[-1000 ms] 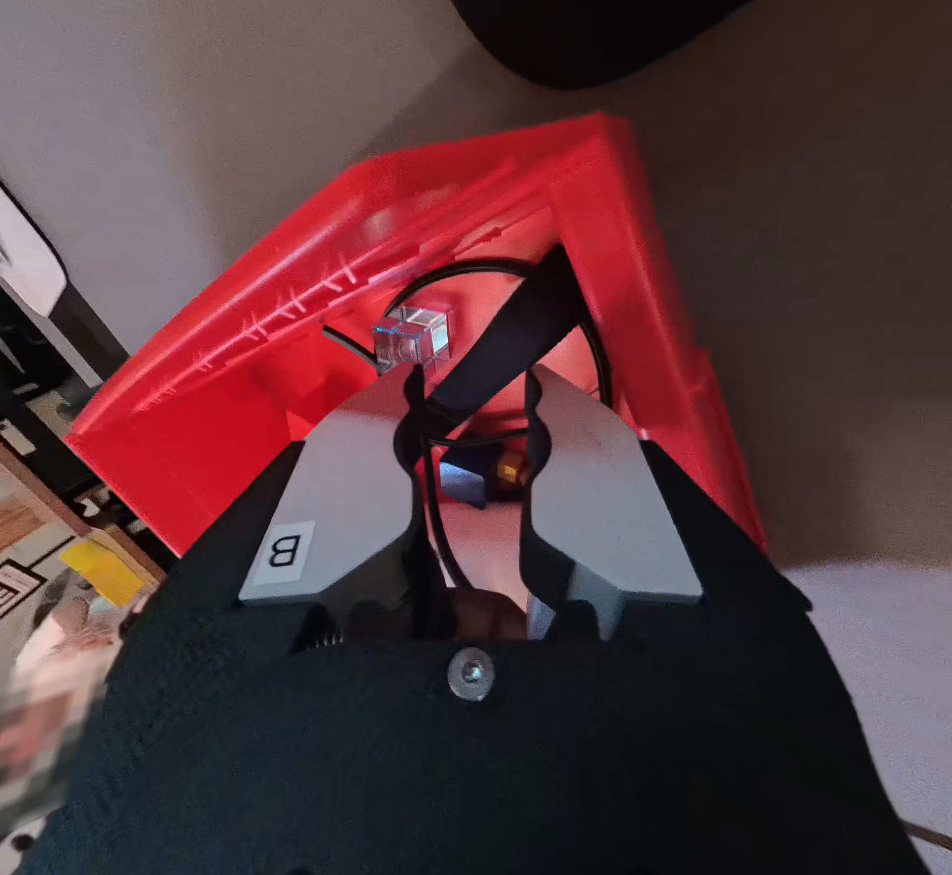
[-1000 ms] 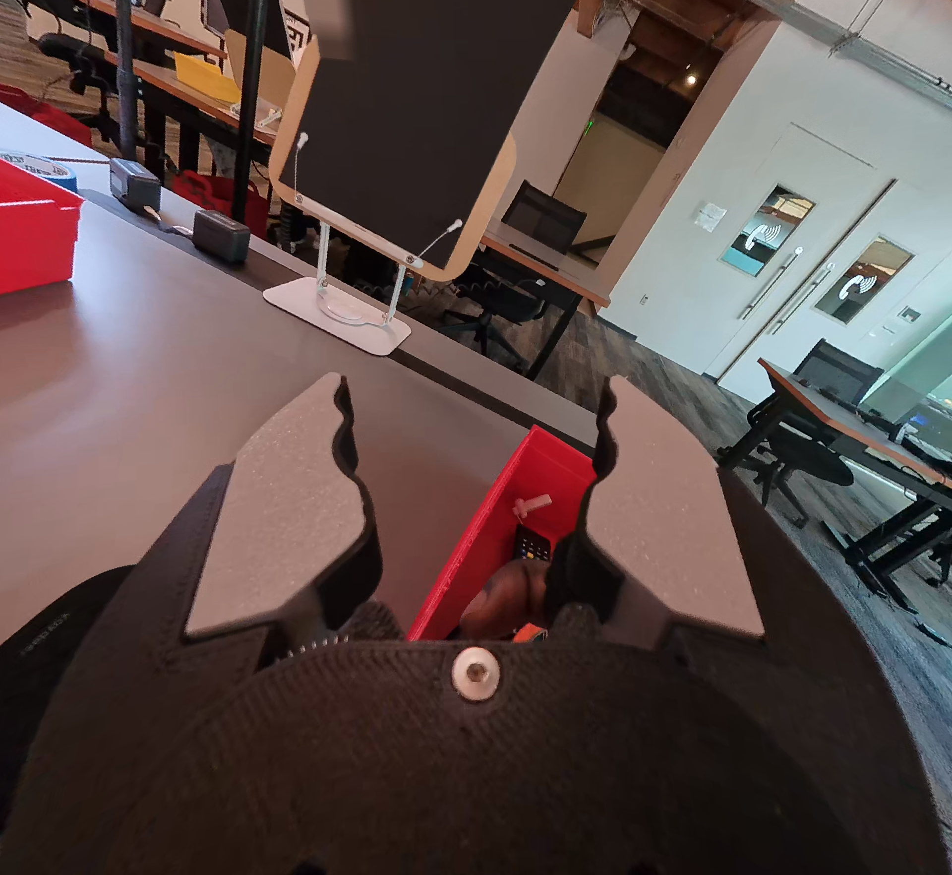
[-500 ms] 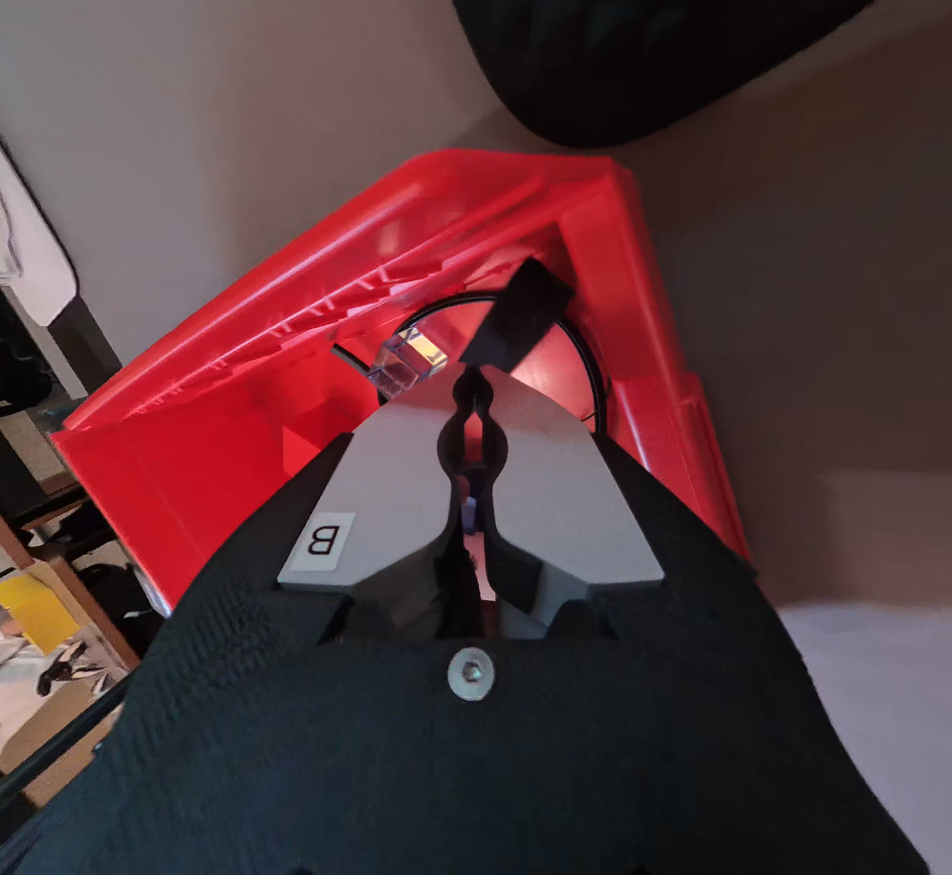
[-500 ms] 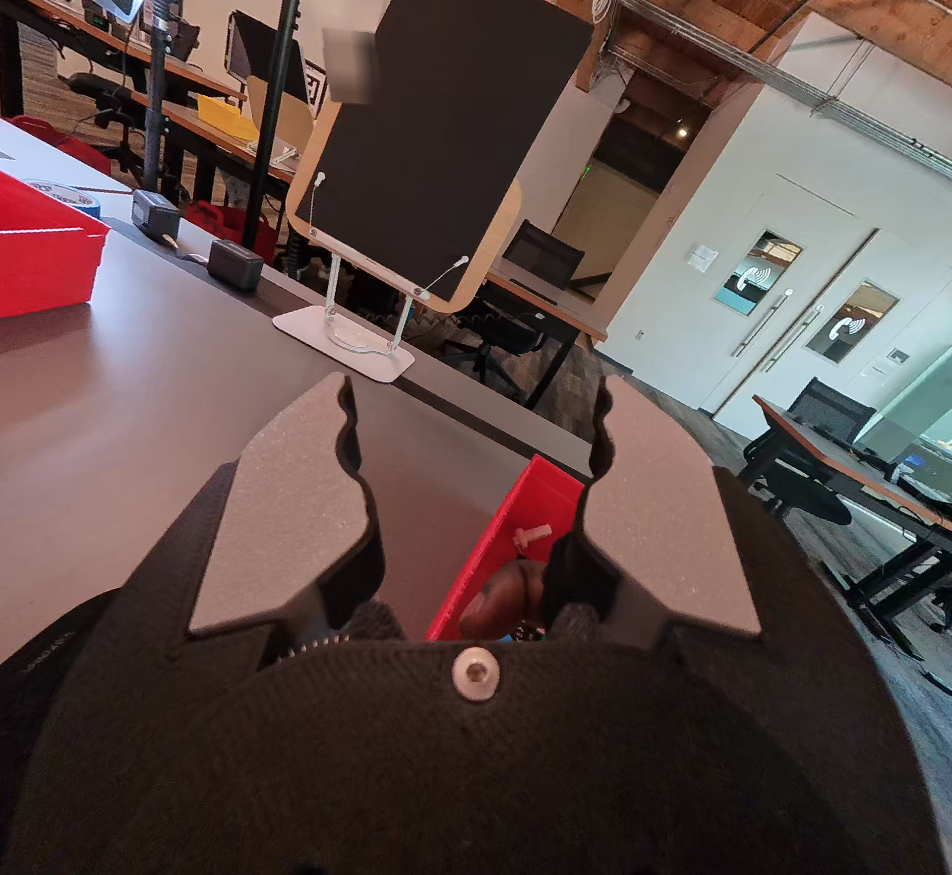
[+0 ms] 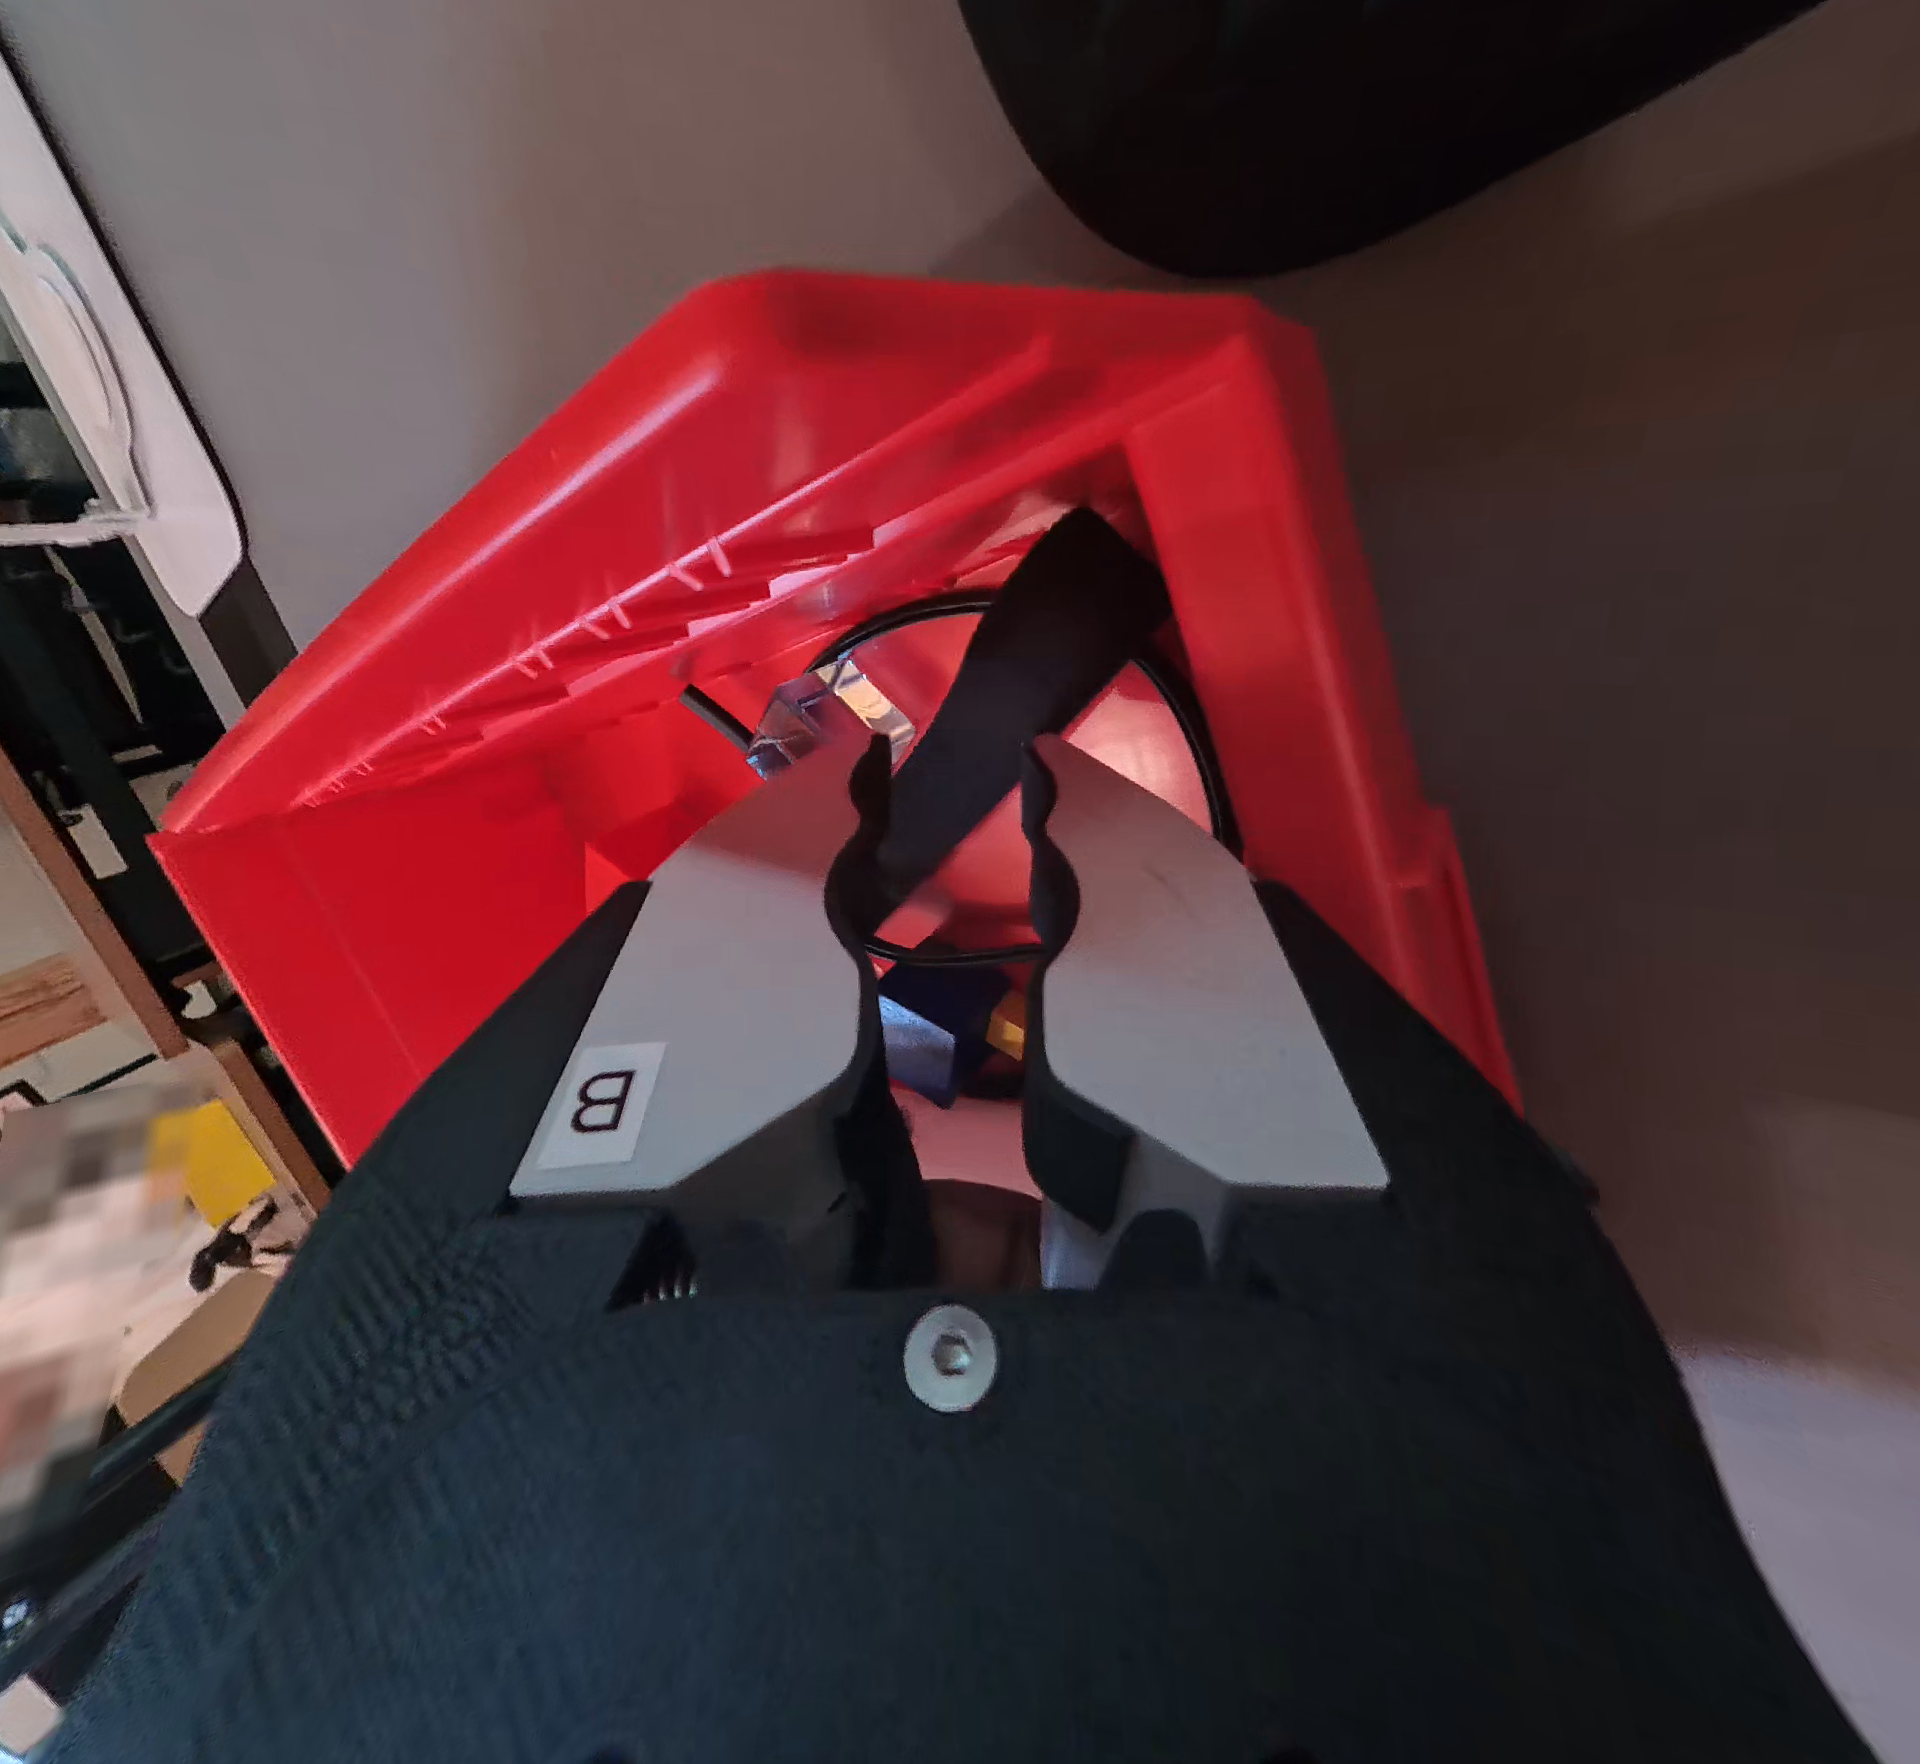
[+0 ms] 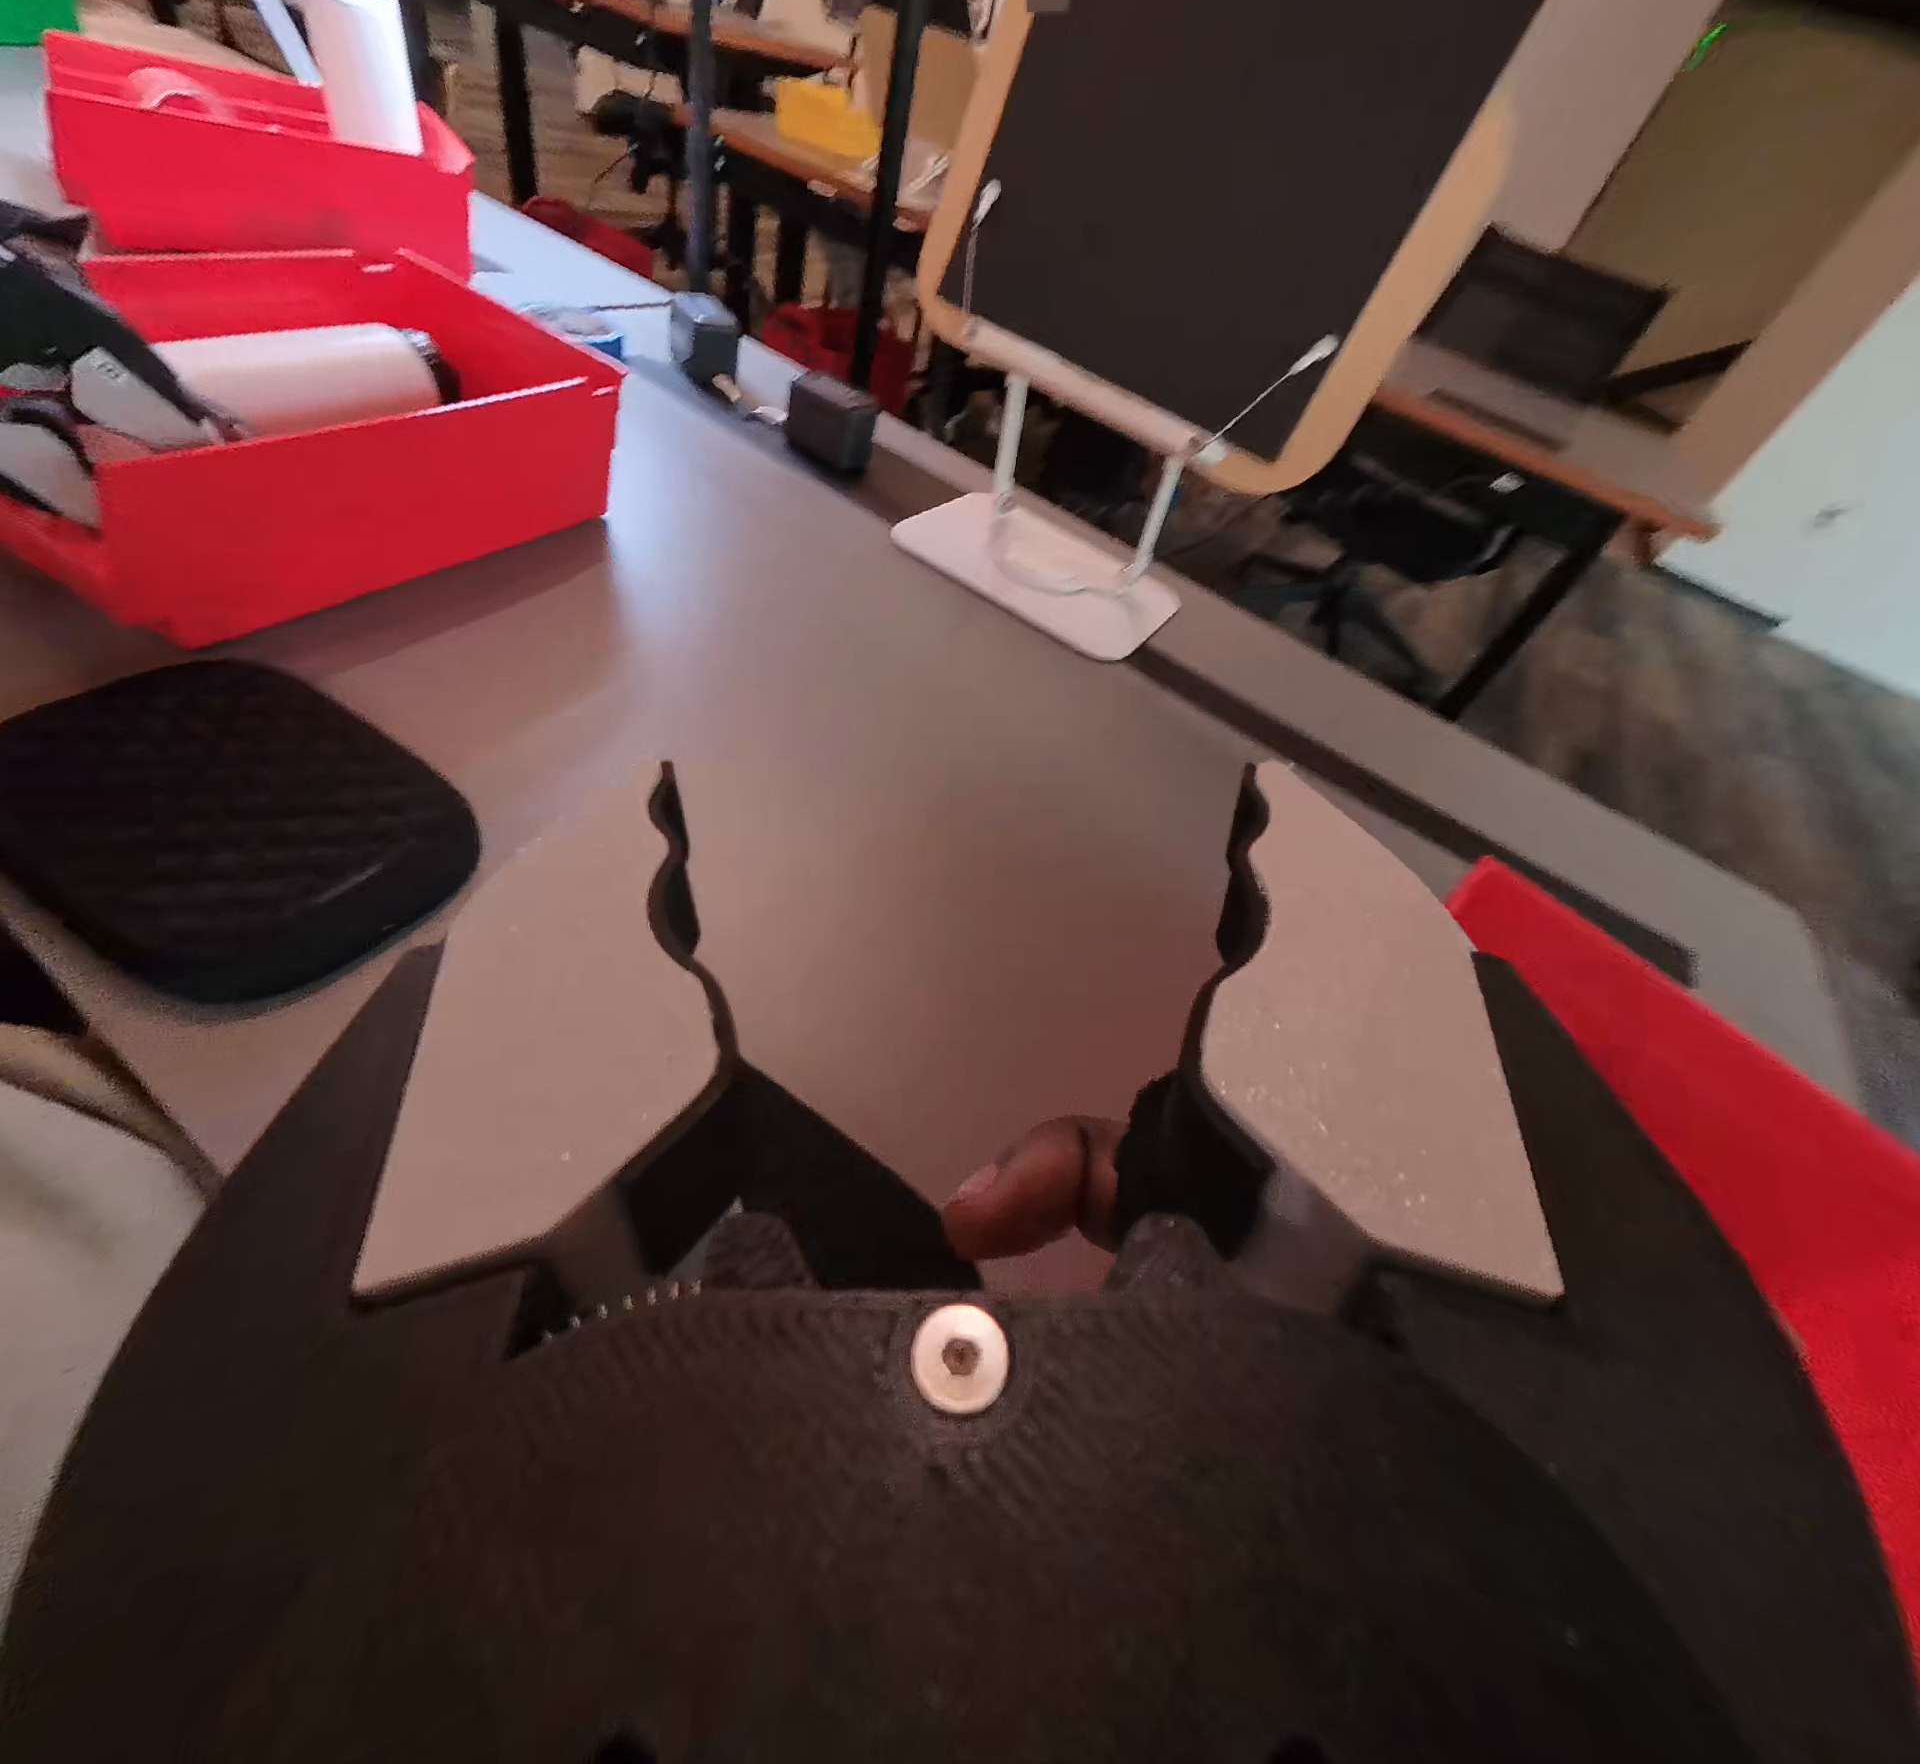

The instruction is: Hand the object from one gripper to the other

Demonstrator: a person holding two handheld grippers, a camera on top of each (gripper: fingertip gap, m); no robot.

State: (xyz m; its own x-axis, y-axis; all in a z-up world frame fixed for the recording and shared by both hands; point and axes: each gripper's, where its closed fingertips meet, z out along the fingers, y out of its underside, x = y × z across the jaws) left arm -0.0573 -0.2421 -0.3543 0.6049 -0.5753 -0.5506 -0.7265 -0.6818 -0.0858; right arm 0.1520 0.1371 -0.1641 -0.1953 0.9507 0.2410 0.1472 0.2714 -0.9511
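A grey-brown tabotop (image 6: 883, 706) carries an open red plastic bin (image 5: 1247, 509), the landmark here. Over the bin, the left gripper (image 5: 951, 769) has its fingers spread a little around a flat black strap (image 5: 1029, 665), which leans against the bin's corner beside a small clear cube (image 5: 831, 706). Away from the bin, the right gripper (image 6: 956, 831) is wide apart and empty, near a black textured pad (image 6: 218, 821).

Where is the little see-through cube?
In the left wrist view, the clear cube lies inside the red bin, just beyond the left gripper, beside a black strap.
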